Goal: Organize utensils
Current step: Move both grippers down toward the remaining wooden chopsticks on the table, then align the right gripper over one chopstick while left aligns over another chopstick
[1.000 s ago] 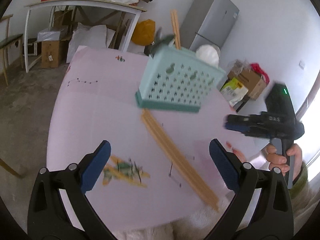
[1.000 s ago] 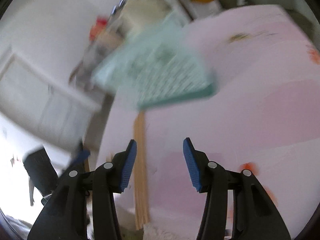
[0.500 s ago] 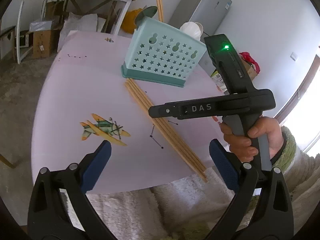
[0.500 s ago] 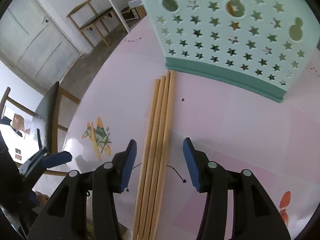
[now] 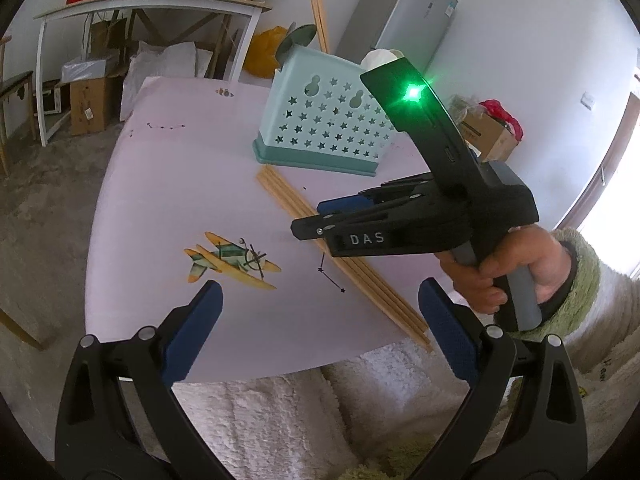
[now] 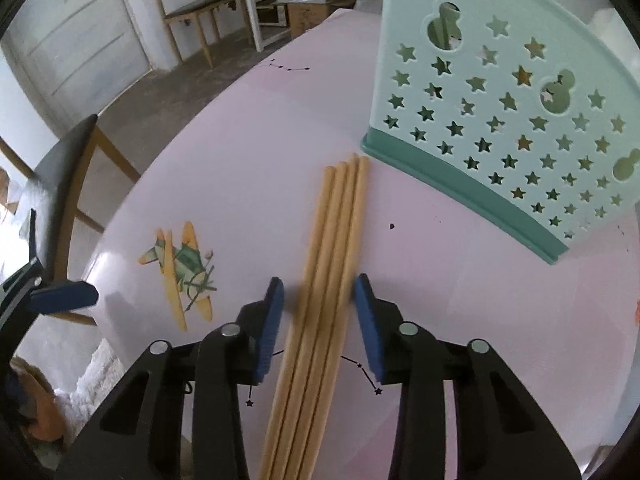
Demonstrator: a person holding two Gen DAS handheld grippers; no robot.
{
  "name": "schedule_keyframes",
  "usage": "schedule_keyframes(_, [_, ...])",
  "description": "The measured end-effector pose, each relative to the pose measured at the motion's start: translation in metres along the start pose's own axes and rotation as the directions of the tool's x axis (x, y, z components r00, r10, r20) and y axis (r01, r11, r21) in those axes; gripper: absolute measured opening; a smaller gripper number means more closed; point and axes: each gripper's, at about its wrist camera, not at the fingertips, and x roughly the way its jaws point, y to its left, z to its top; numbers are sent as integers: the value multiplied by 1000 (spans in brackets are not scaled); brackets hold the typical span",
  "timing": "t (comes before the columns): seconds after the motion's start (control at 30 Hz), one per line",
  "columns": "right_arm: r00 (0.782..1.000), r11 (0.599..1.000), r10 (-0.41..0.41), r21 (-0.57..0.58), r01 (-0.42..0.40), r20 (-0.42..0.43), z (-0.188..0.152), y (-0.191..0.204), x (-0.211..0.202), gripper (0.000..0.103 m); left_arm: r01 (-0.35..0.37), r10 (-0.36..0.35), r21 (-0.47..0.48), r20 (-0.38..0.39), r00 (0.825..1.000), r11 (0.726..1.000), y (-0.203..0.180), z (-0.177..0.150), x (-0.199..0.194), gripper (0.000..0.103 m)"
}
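Observation:
Several long wooden chopsticks (image 6: 332, 240) (image 5: 280, 192) lie side by side on the pink table (image 6: 240, 140), their far ends near the foot of a mint star-holed basket (image 6: 500, 92) (image 5: 320, 120). My right gripper (image 6: 319, 308) (image 5: 310, 220) points down over them and straddles the bundle. Its jaws are closing, with a small gap still showing at the left pad. More chopsticks (image 5: 320, 12) stand upright in the basket. My left gripper (image 5: 320, 320) hovers open near the table's front edge with nothing between its fingers.
A plane picture (image 5: 228, 260) is printed on the table left of the chopsticks. White fluffy cloth (image 5: 280, 420) lies below the near edge. A wooden chair (image 6: 72, 184) stands at the table's left side. A fridge (image 5: 404, 12), boxes and a cluttered white table (image 5: 152, 4) line the far wall.
My right gripper swung in from the side, rolled and came down over the chopsticks. Its jaws narrowed around the bundle. My left gripper shifted slightly and stayed open.

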Motion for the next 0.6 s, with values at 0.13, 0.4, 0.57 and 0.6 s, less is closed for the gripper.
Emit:
schedule_keyframes(0.13, [1000, 999, 19, -50, -20, -12, 3, -2, 0, 29, -1, 1, -19, 4, 1000, 1000, 5, 0, -3, 94])
schedule_keyframes(0.4, [999, 970, 21, -240, -28, -30, 8, 9, 2, 27, 13, -12, -62, 17, 1000, 998, 11, 1, -3, 94])
schedule_keyframes(0.57, [999, 913, -3, -409, -12, -35, 6, 17, -2, 27, 14, -13, -57, 12, 1000, 998, 10, 0, -1, 94])
schedule_keyframes(0.6, [999, 902, -5, -431, -11, -38, 7, 20, -2, 27, 19, -18, -65, 13, 1000, 998, 9, 1, 0, 94])
